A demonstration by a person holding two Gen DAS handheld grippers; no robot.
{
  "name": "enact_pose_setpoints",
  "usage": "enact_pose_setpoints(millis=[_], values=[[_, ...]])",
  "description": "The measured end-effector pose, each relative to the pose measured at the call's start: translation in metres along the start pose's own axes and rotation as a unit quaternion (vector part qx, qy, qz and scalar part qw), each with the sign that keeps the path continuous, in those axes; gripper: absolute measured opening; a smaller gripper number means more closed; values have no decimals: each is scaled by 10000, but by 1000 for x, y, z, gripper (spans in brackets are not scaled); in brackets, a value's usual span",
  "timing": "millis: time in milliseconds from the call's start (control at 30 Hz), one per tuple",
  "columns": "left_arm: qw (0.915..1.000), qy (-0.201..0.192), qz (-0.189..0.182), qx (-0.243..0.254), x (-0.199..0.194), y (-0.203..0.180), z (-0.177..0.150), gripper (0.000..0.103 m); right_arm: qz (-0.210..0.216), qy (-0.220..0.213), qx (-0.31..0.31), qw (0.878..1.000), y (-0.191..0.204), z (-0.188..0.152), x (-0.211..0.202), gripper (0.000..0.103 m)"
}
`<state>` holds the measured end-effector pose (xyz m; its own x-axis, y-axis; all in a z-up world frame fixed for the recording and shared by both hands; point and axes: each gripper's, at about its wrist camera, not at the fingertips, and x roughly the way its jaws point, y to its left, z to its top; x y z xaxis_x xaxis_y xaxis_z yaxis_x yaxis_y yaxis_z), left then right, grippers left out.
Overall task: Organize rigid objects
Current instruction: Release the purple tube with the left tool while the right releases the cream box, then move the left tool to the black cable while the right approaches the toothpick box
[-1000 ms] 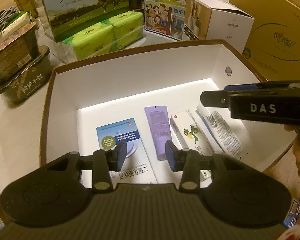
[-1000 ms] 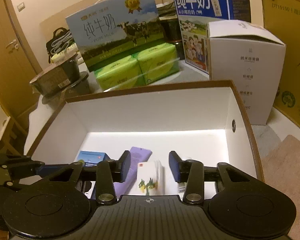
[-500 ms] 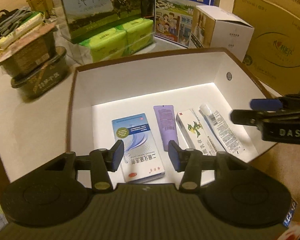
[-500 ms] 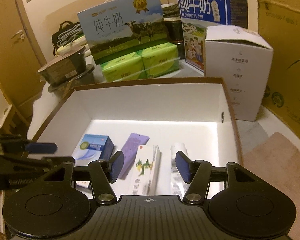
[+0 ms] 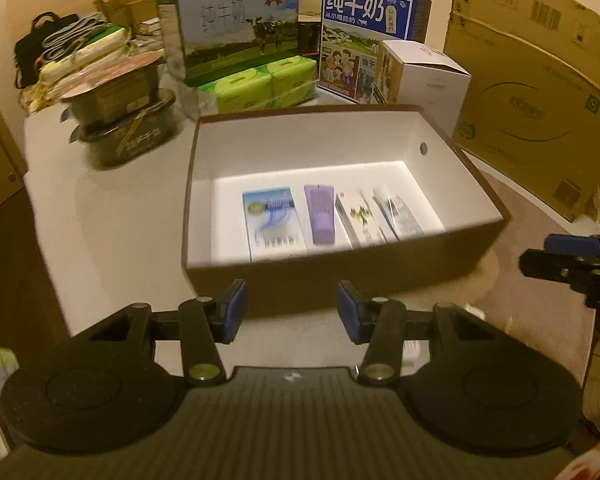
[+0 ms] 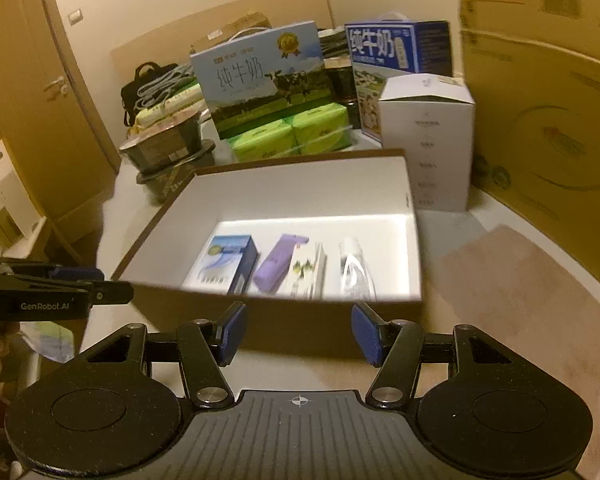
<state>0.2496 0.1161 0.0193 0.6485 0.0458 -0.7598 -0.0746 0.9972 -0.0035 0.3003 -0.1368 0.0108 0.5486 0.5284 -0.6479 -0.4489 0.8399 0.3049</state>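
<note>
1. The left gripper (image 5: 291, 312) is seen with blue pads apart, nothing between them
2. In the brown, white-lined cardboard box (image 5: 312, 152), a blue-white carton (image 5: 272, 222), purple tube (image 5: 320, 216), white carton (image 5: 360, 220) and white tube (image 5: 396, 214) are laid side by side
3. The right gripper (image 6: 299, 334) is held open and empty before the box

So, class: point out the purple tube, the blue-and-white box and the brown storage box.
purple tube (image 5: 320, 214), left wrist view, middle of body
blue-and-white box (image 5: 272, 220), left wrist view, top face
brown storage box (image 5: 340, 276), left wrist view, near outer wall
</note>
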Motion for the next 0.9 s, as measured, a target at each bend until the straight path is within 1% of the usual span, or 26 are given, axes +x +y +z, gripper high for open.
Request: enact_pose_setpoints(millis=[167,300,433,600,767,900], values=[[9999,1,76,-76,-30,-14,-39,46,-40,47,150,9999,6,-37,-38,58],[10000,40,75,-1,-46,-29,-67,46,-65,181,257,9995,10,-65,-58,59],[9999,95,12,-79,-58,-39,-91,46,-153,287,298,9990,13,-89,-73,59],[9998,199,-15,-97,-63,-44,-114,46,-226,451,299,9983,15,-113,-79,59],[9995,265,107,-116,-63,-47,-129,46,-292,664,239,9971,18,-129,-74,59],[9991,354,188,-153,-57,-46,-136,46,-459,835,148,9953,17,-140,-65,59]])
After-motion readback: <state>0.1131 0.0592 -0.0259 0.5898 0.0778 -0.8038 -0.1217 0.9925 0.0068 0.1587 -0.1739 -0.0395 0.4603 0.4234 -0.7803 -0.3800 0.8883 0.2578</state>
